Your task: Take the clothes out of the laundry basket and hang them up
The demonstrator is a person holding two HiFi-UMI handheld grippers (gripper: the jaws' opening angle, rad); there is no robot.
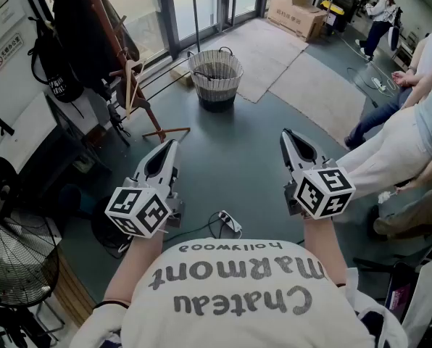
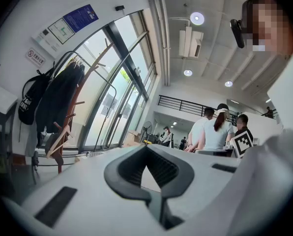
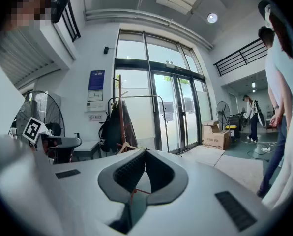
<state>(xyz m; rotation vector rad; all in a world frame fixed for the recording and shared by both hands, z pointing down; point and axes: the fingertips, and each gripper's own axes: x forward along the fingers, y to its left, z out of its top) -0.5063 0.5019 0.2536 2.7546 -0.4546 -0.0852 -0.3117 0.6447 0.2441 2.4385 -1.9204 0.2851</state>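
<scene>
The left gripper [image 1: 174, 146] is closed: in the left gripper view its ribbed pads meet at the tips with nothing between them [image 2: 146, 147]. The right gripper [image 1: 285, 134] is closed and empty in the same way, its tips together [image 3: 145, 150]. Both are held out roughly level over the grey floor [image 1: 230, 158], side by side and well apart.

At 12 o'clock from the grippers, well beyond them, the laundry basket [image 1: 216, 77] stands upright on the floor, a round wire-and-fabric tub with two handles. From the head view only its pale striped inner wall shows; I cannot tell whether any clothes lie at the bottom.

At 10 o'clock stands the wooden coat rack [image 1: 120, 53], also seen in the left gripper view [image 2: 70, 113] and the right gripper view [image 3: 120, 113]. Dark garments [image 1: 78, 17] hang on it, with a black bag [image 1: 53, 78] beside them and a bare wooden hanger [image 1: 132, 85] lower down. The rack's top is cut off by the frame edge.

At 1 o'clock a cardboard box [image 1: 297, 9] sits past a pale rug [image 1: 270, 46]; the box's contents are not visible. At 3 o'clock a person's pale trouser legs [image 1: 390, 151] reach in, the body cut off. At 8 o'clock a floor fan [image 1: 13, 263] is partly out of frame. A small white power strip [image 1: 229, 224] lies at 6 o'clock, between the grippers.
</scene>
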